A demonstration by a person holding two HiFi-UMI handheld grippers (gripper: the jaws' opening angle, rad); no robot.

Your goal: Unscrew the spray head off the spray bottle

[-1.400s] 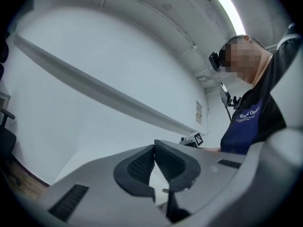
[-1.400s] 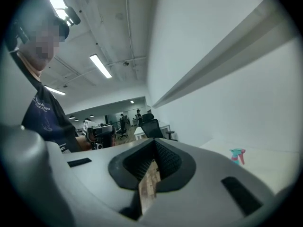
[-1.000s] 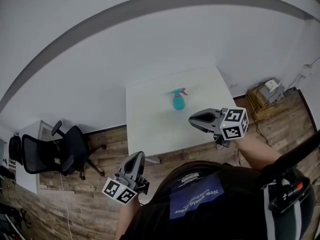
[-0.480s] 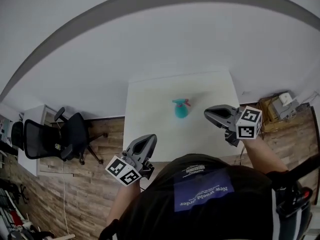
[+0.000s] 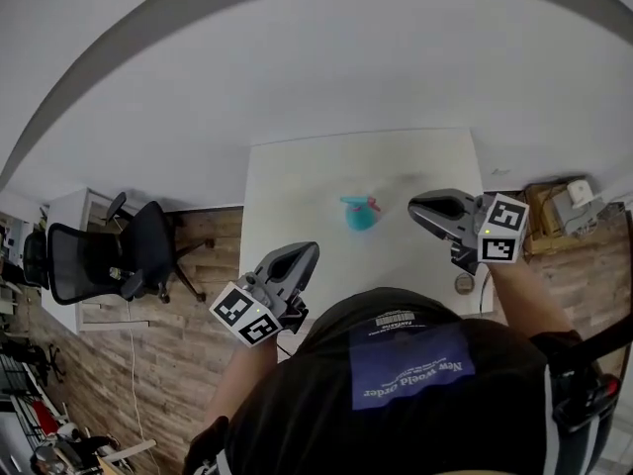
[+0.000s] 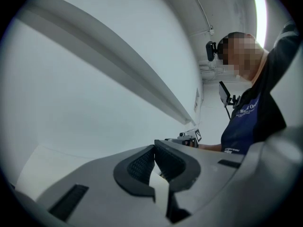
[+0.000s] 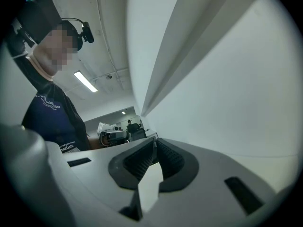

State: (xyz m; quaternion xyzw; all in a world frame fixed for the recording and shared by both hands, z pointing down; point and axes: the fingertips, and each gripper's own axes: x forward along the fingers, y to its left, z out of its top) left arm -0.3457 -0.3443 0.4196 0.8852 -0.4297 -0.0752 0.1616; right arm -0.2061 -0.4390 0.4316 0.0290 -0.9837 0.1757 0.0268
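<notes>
on white table (image 5: pixel 287 191), teal spray bottle (image 5: pixel 360 214), left claw (image 5: pixel 306 252) and right claw (image 5: pixel 416 205) pressed together, empty, office chair (image 5: pixel 114 265) nearby

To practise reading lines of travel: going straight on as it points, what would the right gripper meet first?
Probably the teal spray bottle on the white table: in the head view the right gripper points toward it. Depth is unclear; it might pass above it.

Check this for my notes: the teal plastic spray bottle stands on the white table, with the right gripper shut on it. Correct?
No. The teal plastic spray bottle stands on the white table, but the right gripper is shut on nothing; the head view shows it apart from the bottle, and the right gripper view shows its jaws together, empty.
</notes>
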